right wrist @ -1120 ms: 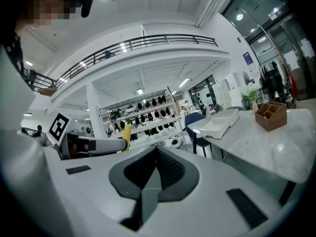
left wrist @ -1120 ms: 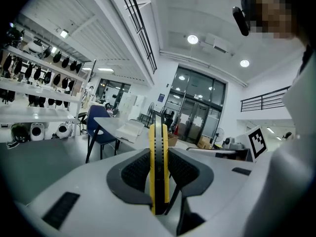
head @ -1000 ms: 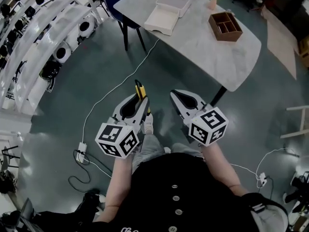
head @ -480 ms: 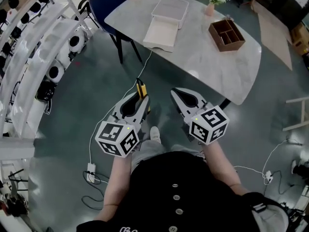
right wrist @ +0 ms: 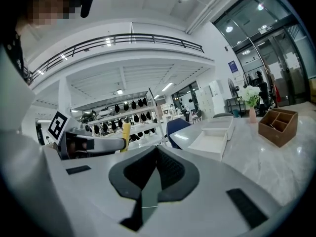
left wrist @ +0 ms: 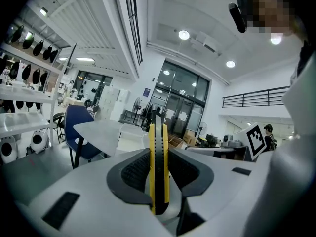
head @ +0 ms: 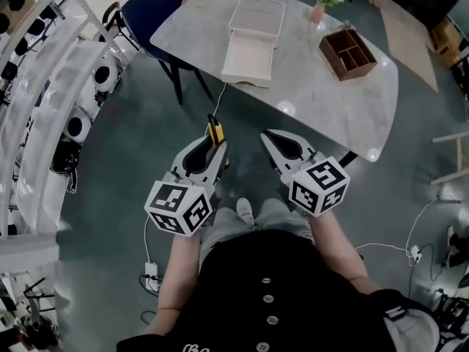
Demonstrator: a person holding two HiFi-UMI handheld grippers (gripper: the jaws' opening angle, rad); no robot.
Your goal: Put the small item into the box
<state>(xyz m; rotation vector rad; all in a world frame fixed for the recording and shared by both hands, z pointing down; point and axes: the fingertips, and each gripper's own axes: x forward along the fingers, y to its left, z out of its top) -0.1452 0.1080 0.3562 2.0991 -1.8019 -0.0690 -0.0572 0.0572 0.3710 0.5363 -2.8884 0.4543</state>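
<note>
- Head view: L gripper (head: 209, 152) pinches yellow-black knife (head: 214, 130), held short of the table (head: 315, 86) near edge; white box (head: 248, 57) sits by its left edge.
- L gripper view: jaws clamp knife upright.
- R gripper view: R gripper (right wrist: 155, 158) pressed together, empty.

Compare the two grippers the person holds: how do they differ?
The left gripper has its fingers clamped on a yellow-and-black utility knife; the right gripper holds nothing. The left gripper's fingers stand apart around the knife; the right gripper's fingers meet at the tips. Both point toward the table.
</note>
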